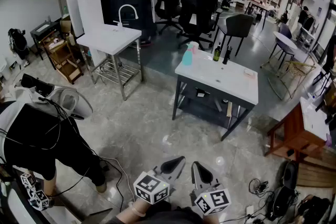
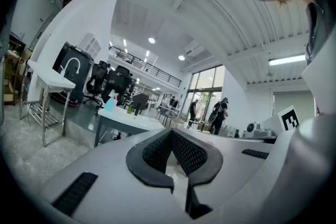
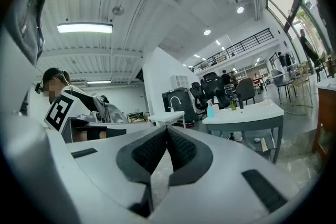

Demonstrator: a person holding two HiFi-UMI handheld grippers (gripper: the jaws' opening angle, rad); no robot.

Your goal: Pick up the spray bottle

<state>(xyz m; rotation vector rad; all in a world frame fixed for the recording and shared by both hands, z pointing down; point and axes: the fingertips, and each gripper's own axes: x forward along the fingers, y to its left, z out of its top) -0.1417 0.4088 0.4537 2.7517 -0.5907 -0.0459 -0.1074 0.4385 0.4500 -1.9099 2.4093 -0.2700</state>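
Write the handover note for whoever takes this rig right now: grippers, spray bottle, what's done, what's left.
Left gripper: jaws together, nothing between them.
Right gripper: also shut and empty.
Spray bottle: pale blue with a pink head, upright at the far left corner of the white table, across open floor from both grippers. A green bottle and a black bottle stand to its right.
Done: nothing; the bottle is untouched.
Left: approach the table, open one gripper, close on the bottle, lift.

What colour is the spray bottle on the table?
The spray bottle is light blue; head view shows it best.
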